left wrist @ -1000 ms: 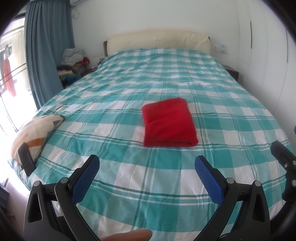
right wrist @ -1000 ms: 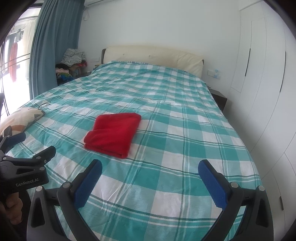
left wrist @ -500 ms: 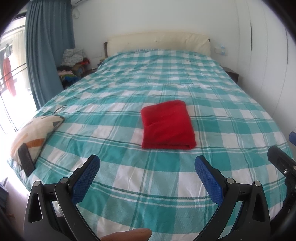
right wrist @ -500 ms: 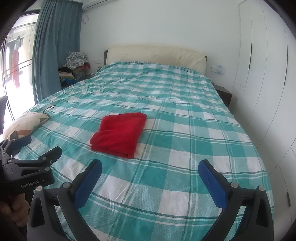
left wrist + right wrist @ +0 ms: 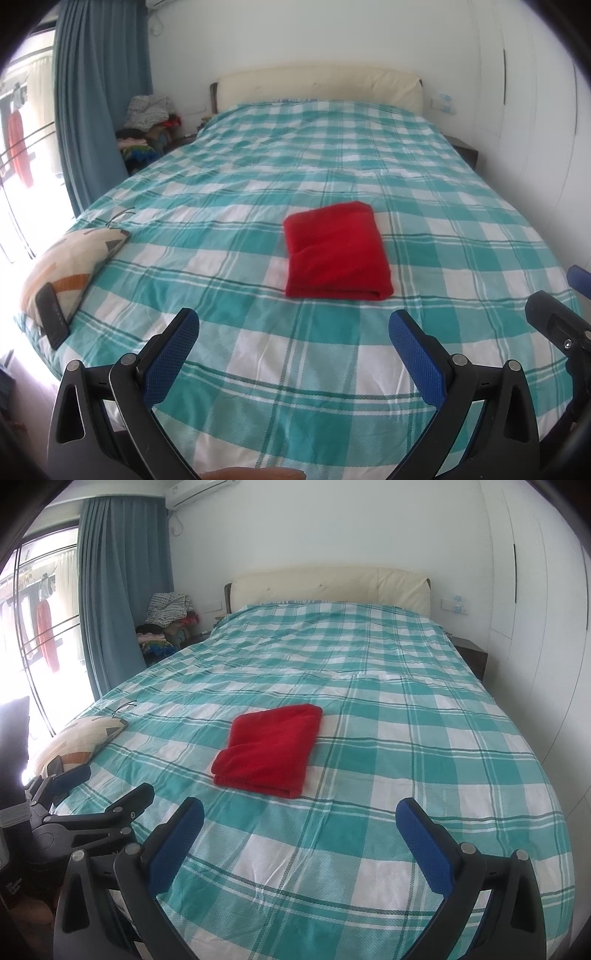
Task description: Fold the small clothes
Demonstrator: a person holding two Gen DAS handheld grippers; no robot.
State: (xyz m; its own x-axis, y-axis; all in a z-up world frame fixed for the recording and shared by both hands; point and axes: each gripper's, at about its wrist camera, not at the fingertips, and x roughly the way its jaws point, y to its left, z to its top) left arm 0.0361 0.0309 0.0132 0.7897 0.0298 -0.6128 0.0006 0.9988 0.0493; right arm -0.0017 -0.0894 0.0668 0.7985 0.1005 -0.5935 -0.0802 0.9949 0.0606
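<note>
Red cloth [image 5: 336, 251] folded, lying mid-bed on teal checked bedspread [image 5: 258, 369]. Left tongs [image 5: 293, 354] and right tongs [image 5: 301, 840] both spread wide, empty, near the foot, apart from cloth.

Checked bed [image 5: 332, 369], blue curtain [image 5: 118, 590], white walls [image 5: 332, 524]

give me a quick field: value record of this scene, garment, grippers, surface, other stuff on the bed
garment: red cloth, folded into a neat rectangle, lying flat
surface: bed with teal and white checked cover
left gripper: open, empty, short of the cloth
right gripper: open, empty, short of the cloth
contact: neither gripper touches the cloth
other on bed: patterned pillow at the left edge, dark flat device lying on it
background: blue curtain, pile of clothes beside the headboard
</note>
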